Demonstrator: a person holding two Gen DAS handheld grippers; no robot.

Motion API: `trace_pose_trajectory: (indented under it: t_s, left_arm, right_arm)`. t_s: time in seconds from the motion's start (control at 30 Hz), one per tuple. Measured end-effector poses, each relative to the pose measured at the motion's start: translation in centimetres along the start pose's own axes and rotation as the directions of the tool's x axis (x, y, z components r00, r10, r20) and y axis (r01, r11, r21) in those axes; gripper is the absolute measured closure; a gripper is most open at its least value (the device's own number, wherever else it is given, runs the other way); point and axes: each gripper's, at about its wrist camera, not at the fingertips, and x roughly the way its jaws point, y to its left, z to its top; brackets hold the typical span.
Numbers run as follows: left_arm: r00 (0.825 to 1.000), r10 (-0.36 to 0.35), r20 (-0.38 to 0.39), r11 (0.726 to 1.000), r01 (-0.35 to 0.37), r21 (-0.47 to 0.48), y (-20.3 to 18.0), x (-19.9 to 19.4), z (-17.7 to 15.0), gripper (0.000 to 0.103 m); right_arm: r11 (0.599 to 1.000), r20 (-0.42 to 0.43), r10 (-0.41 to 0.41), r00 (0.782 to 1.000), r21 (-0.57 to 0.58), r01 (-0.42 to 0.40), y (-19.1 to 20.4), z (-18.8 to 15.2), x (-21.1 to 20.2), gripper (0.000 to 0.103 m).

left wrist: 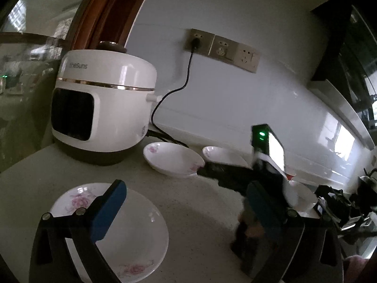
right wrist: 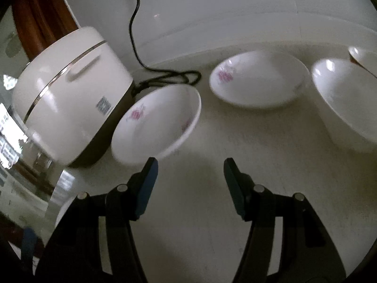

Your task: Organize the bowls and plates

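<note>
- Blue-padded, the left tongs (left wrist: 186, 202) stood spread as wide as they go with nothing between the pads; one pad hung over the floral plate (left wrist: 132, 231) at 7 o'clock in the left wrist view.
- Equally empty, the right tongs (right wrist: 190, 176) stood about half open over bare worktop (right wrist: 200, 212), their left pad just beside the rim of a tilted-looking floral dish (right wrist: 155, 122) at 11 o'clock.
- Risk, as I judged it: glazed porcelain is slick and thin-rimmed, so a pinch on the edge could slip and drop a dish; nudging that near rim could slide the dish against the cooker.
- Another shallow floral dish (right wrist: 256, 80) sat at 1 o'clock, and a deep plain white bowl (right wrist: 348, 103) at 3 o'clock; both were apart and unstacked.
- Glossy and rounded, the white rice cooker (right wrist: 68, 89) sat at 10 o'clock, and its black cord (right wrist: 165, 77) lay coiled near the dishes, a possible snag.
- Pale and faintly speckled, the worktop looked matte.
</note>
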Motion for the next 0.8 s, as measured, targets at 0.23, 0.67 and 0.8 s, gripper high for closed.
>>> trace_pose_trajectory:
  t_s: [0.23,0.67,0.8]
  left_arm:
    - [0.999,0.041,0.026,0.999,-0.041,-0.002,0.0,-0.3,0.3,0.000]
    - [0.998,0.057,0.032,0.998,-0.056,-0.034,0.9,-0.2,0.4,0.000]
    - [0.998,0.053,0.024,0.998,-0.052,-0.035,0.9,-0.1,0.4,0.000]
  right_arm:
    - [0.982,-0.036,-0.189,0.981,-0.030,0.188,1.0,2.3,3.2,0.038]
    - [0.904,-0.090,-0.354,0.931,-0.288,0.316,2.0,-0.8,0.1,0.017]
    - [0.918,-0.083,-0.323,0.943,-0.270,0.290,-0.1,-2.9,-2.9,0.017]
